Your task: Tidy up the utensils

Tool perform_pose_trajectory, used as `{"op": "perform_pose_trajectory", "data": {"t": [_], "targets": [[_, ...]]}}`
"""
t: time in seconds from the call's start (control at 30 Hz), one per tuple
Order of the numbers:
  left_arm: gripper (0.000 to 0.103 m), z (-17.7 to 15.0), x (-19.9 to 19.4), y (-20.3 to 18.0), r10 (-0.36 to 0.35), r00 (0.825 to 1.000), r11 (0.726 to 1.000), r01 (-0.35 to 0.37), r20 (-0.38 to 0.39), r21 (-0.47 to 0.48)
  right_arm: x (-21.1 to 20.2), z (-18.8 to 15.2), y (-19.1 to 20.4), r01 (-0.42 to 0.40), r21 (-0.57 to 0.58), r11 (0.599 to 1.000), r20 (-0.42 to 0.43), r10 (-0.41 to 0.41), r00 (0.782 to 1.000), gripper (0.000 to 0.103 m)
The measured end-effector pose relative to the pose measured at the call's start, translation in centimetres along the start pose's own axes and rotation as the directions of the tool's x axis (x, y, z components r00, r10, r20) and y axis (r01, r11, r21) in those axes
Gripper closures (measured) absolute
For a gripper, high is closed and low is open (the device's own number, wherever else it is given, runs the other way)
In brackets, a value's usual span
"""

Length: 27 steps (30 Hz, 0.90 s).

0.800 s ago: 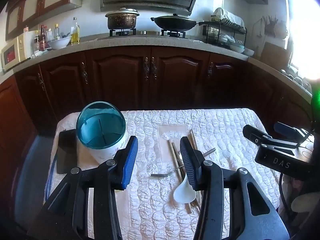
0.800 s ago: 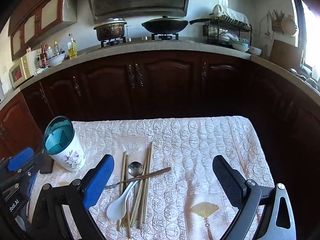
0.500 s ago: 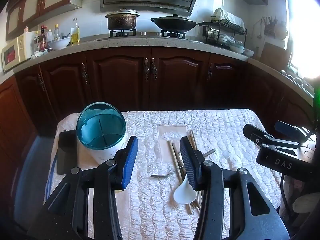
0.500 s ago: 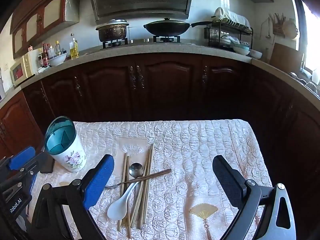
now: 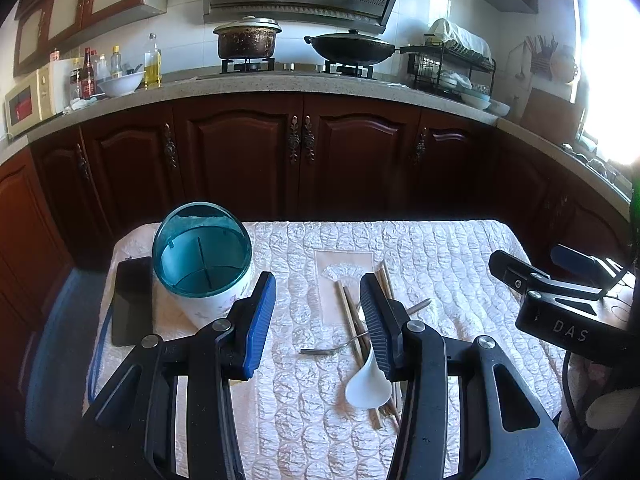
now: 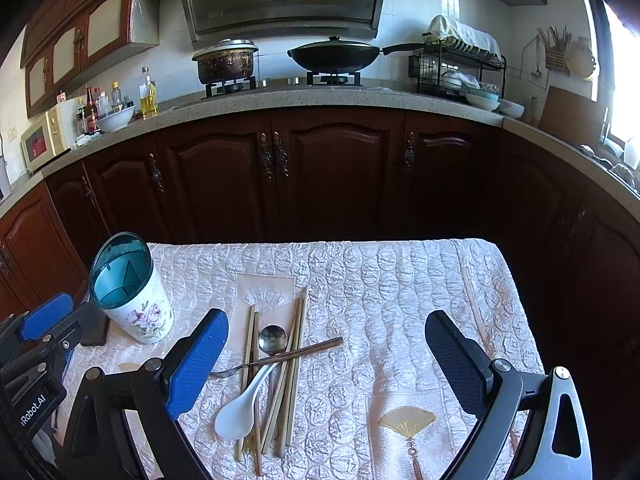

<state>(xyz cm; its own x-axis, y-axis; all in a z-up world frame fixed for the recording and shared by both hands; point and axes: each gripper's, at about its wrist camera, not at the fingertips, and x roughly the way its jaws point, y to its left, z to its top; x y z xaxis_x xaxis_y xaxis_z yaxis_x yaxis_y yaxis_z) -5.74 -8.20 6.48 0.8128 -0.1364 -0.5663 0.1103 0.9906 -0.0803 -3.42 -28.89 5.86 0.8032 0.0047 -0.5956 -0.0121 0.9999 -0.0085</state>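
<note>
A floral white utensil holder with a teal divided insert stands at the table's left; in the left wrist view it is just ahead-left of my fingers. A pile lies mid-table: a white ceramic spoon, a metal spoon, a fork laid across, and several chopsticks. The white spoon and fork show in the left wrist view too. My left gripper is open and empty above the cloth, left of the pile. My right gripper is wide open and empty above the pile.
A quilted cream cloth covers the table. A dark phone lies left of the holder. Dark wood cabinets stand behind, with a pot and wok on the stove. The other gripper's body shows at each view's edge.
The right wrist view has shifted slightly, the table scene sitting a little lower and nearer. The left gripper and the utensils have not moved.
</note>
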Motion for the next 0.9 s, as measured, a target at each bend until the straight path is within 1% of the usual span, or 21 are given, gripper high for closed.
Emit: {"op": "perform_pose_trajectory", "data": {"t": [0.17,0.33,0.4,0.43,0.5,0.6,0.9], "targets": [[0.060,0.0,0.1,0.0,0.005,1.000,1.000,-0.005,-0.001,-0.003,0.1,0.0,0.0,-0.005,0.000,1.000,-0.002,0.005,1.000,0.004],[0.060,-0.1,0.2,-0.1,0.012,1.000,1.000,-0.012,-0.004,0.000,0.3,0.0,-0.2,-0.037,0.019,0.999,-0.027,0.037,0.999,0.004],[0.060,-0.2,0.3,-0.1,0.013,1.000,1.000,-0.013,-0.005,0.002,0.4,0.0,-0.3,-0.042,0.026,0.999,-0.024,0.042,0.999,0.005],[0.060,-0.1,0.3,-0.1,0.014,1.000,1.000,-0.014,-0.005,0.002,0.4,-0.2,-0.1,-0.032,0.015,0.999,-0.006,0.032,0.999,0.005],[0.060,-0.1,0.4,-0.1,0.013,1.000,1.000,-0.013,-0.005,0.001,0.4,-0.1,-0.2,-0.044,0.028,0.999,-0.010,0.044,0.999,0.005],[0.060,-0.1,0.3,-0.1,0.014,1.000,1.000,-0.014,-0.005,0.001,0.6,-0.3,-0.1,-0.021,0.002,1.000,-0.028,0.022,0.999,0.004],[0.060,-0.2,1.0,0.3,0.019,1.000,1.000,-0.019,-0.016,-0.011,1.1,-0.4,0.1,-0.028,-0.016,0.999,-0.066,0.027,0.997,0.004]]}}
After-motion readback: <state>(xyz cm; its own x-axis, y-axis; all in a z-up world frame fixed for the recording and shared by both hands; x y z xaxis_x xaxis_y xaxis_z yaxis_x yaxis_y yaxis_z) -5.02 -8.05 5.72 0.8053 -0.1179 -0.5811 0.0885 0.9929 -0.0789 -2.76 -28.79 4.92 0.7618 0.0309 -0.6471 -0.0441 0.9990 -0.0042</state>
